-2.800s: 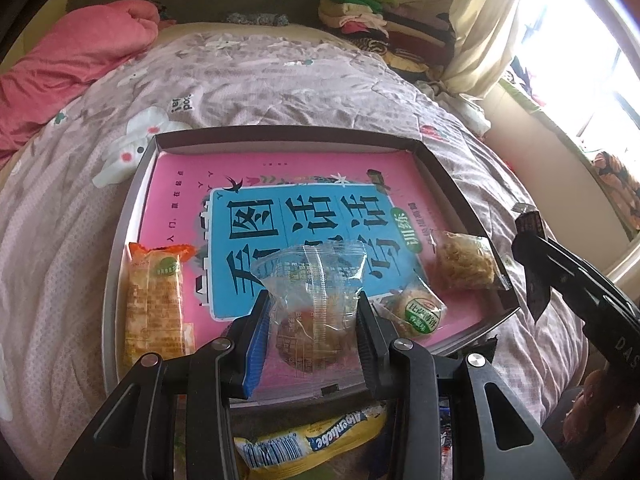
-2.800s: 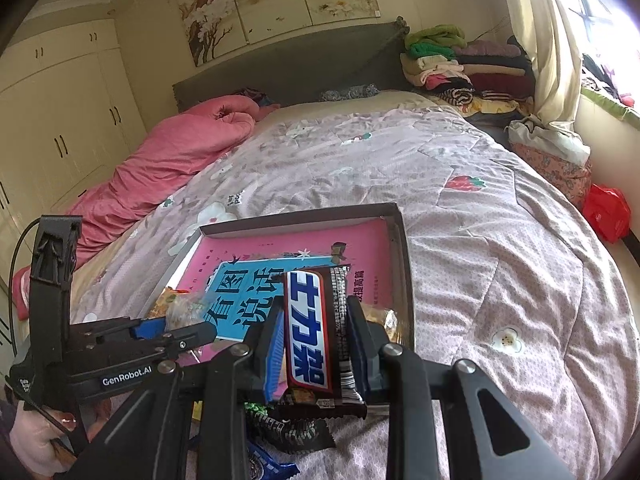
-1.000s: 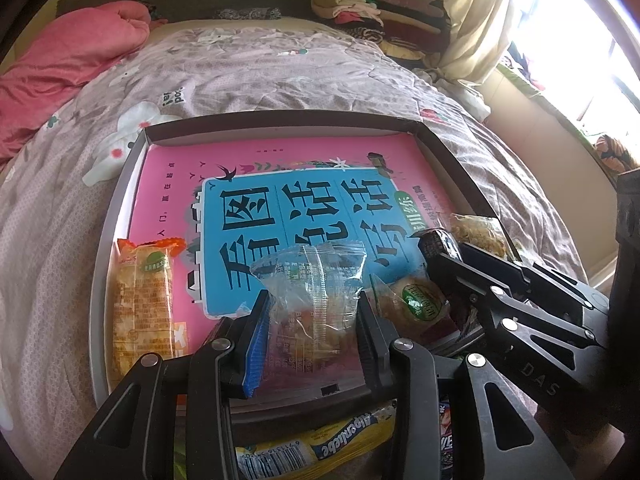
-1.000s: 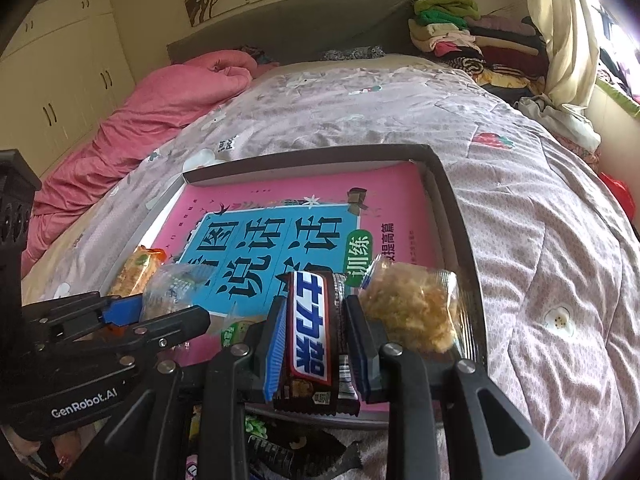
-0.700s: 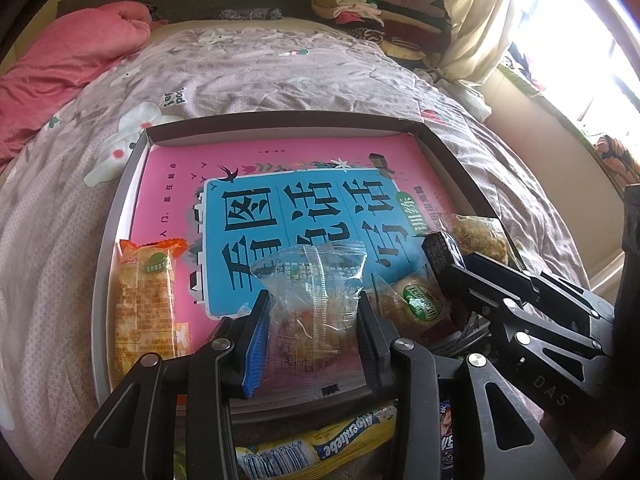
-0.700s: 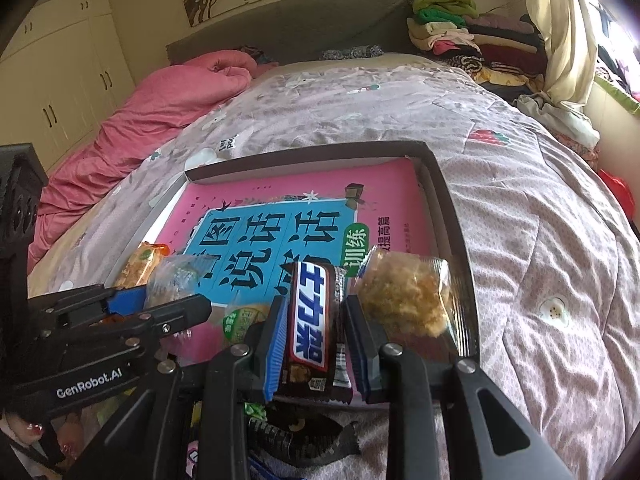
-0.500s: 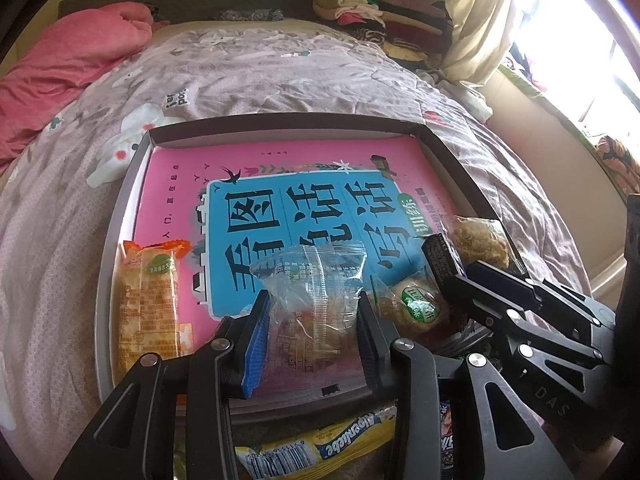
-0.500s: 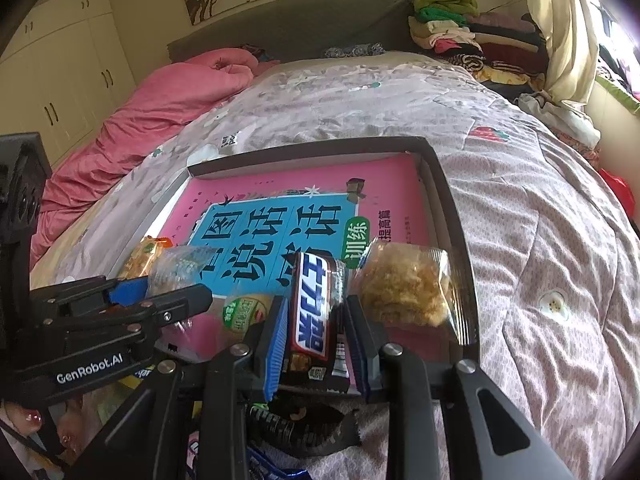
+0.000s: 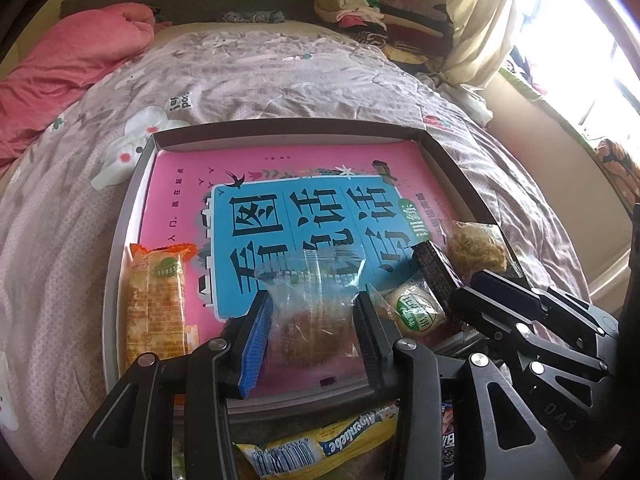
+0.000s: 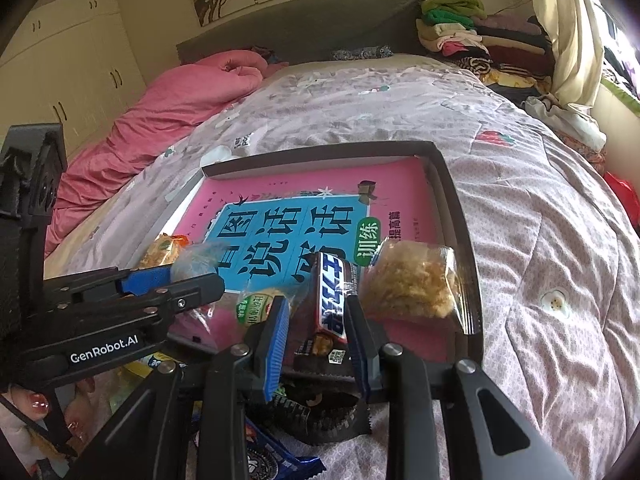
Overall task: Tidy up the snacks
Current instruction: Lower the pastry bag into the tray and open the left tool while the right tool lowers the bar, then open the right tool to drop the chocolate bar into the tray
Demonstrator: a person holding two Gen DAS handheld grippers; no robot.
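Note:
A shallow grey tray (image 9: 122, 240) lies on the bed with a pink and blue book (image 9: 304, 208) in it. My left gripper (image 9: 312, 320) is shut on a clear-wrapped cookie packet (image 9: 316, 304), held over the tray's near edge. My right gripper (image 10: 316, 320) has opened around a dark Snickers bar (image 10: 332, 300), which leans tilted on the tray between a round green-label cake (image 10: 254, 306) and a clear bag of yellow crisps (image 10: 412, 284). An orange cracker pack (image 9: 156, 300) lies at the tray's left.
Loose snacks lie on the quilt before the tray: a yellow Alpenliebe pack (image 9: 320, 444), a dark wrapper (image 10: 320, 412) and a blue Oreo pack (image 10: 272, 460). A pink duvet (image 10: 168, 108) and stacked clothes (image 10: 472, 40) lie beyond.
My right gripper carried the Snickers bar down into the tray, then its jaws spread apart and the bar tipped over. My left gripper stays shut on the cookie packet, barely moved.

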